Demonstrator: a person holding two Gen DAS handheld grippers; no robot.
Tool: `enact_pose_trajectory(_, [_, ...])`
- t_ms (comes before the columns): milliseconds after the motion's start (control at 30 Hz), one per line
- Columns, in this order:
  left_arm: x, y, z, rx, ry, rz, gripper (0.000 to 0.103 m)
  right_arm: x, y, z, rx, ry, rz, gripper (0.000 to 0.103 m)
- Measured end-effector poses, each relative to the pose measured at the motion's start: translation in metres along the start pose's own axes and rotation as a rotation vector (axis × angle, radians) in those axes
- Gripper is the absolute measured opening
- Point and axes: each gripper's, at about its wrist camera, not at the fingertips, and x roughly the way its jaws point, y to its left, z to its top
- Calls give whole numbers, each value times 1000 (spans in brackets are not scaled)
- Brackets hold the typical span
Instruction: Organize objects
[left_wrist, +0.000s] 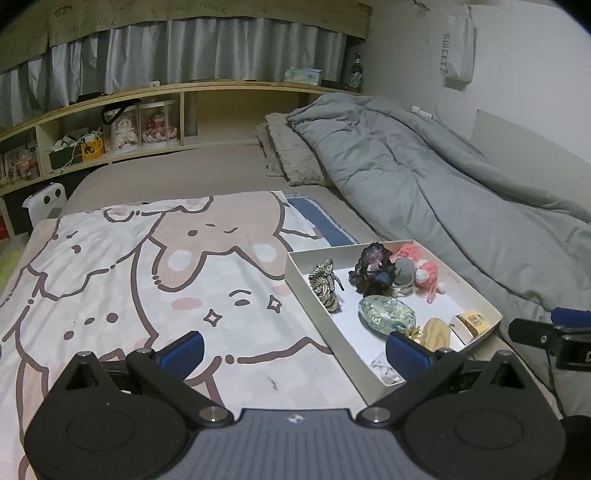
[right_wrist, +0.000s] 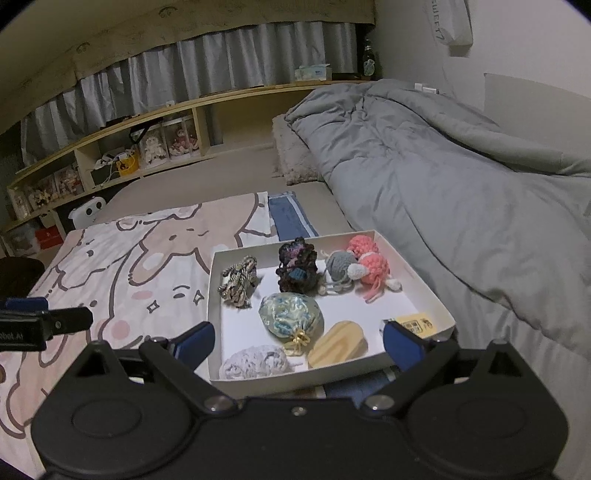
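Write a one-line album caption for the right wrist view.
Open right hand-held gripper hovers by a white box of crocheted toys and pouches on a cartoon blanket.

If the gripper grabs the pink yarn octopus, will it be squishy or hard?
Probably squishy: the pink yarn octopus looks crocheted and stuffed. Its thin legs lie limp on the floor of the white box, so they would likely dangle. It seems light and unlikely to break.

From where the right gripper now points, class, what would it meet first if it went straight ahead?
Probably the near wall of the white box, then the pale wooden piece inside; the right gripper is open, and depth is unclear.
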Motion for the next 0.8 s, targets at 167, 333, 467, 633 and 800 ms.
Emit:
enact_pose_trajectory(167, [-1, -2, -4, 10, -1, 0, 103, 0, 2, -3, -2, -15, -22, 99])
enact_pose_trajectory(333, [-3, 1, -5, 2, -5, 10, 103, 2, 2, -7, -1, -16, -42, 102])
enact_pose_trajectory(467, [-4, 2, -5, 4, -5, 22, 103, 2, 0, -7, 17, -13, -45, 102])
enact_pose_trajectory(633, [-3, 3, -6, 9, 1, 45, 103, 2, 0, -8, 19, -9, -47, 102])
enact_pose_trajectory(800, [-2, 5, -7, 11, 9, 57, 103, 2, 1, -7, 20, -5, -43, 103])
